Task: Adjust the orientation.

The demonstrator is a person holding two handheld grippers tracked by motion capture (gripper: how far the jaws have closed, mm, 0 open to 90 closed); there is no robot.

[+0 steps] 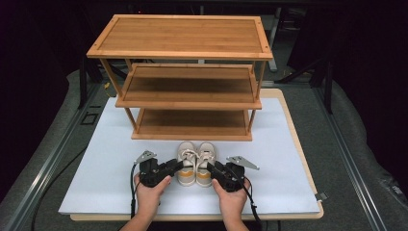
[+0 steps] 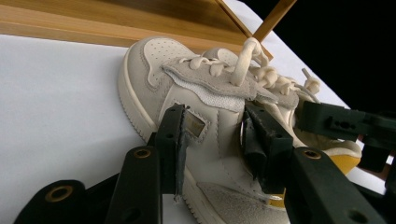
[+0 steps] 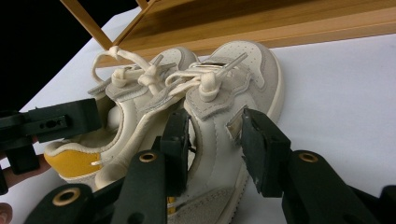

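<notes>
Gripping a pair of small cream leather sneakers with yellow heel tabs, we hold the left shoe (image 1: 186,163) in the left gripper (image 1: 177,166), its jaws clamped across the shoe's side wall and collar. The right gripper (image 1: 210,167) pinches the right shoe (image 1: 206,163) the same way. The shoes stand side by side, touching, toes toward the three-tier bamboo shoe rack (image 1: 180,50) just beyond them, on the white board (image 1: 96,168) covering the table.
</notes>
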